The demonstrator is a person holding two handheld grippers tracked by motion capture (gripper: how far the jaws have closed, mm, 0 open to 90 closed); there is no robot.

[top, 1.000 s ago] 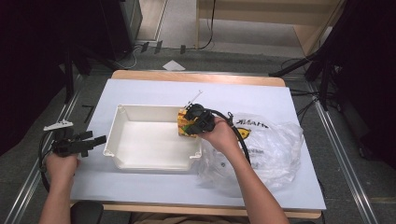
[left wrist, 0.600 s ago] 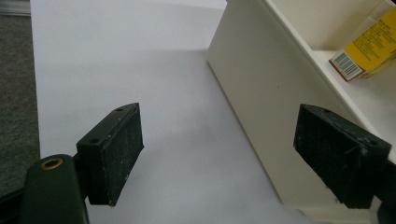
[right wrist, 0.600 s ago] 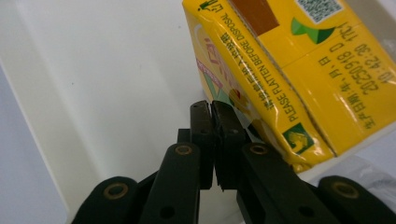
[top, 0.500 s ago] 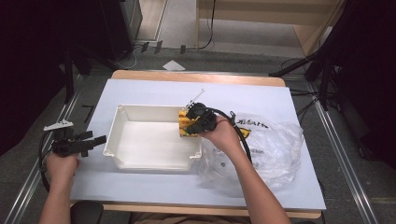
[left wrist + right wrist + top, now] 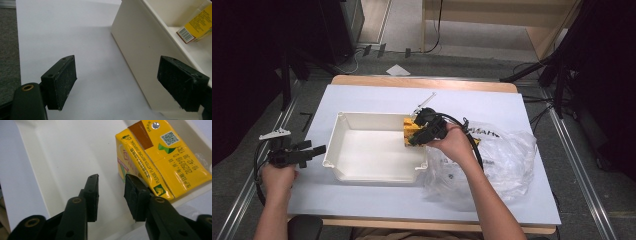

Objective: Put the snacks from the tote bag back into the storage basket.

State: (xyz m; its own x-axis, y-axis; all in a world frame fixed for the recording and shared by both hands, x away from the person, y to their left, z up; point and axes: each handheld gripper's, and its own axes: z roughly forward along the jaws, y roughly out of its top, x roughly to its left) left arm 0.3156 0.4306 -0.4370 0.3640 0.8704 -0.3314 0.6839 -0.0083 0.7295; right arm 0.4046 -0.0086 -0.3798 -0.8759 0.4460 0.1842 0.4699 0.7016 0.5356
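A yellow drink carton [image 5: 162,157] lies inside the white tray [image 5: 62,152], against its right wall [image 5: 424,150]. My right gripper [image 5: 111,195] hangs over that end of the tray. Its jaws have just been opening and the gap between them is empty. The carton sits just past the right-hand jaw, touching or nearly touching it. In the high view the right gripper [image 5: 419,134] is over the carton [image 5: 410,131]. My left gripper [image 5: 314,150] is open beside the tray's left wall [image 5: 140,42], holding nothing [image 5: 117,82]. The carton's barcode corner [image 5: 197,23] peeks over the rim.
A crumpled clear plastic bag [image 5: 497,155] lies on the white table cover right of the tray, under my right forearm. A small white stick [image 5: 426,100] rests behind the tray. The wooden table edge [image 5: 422,82] runs along the back.
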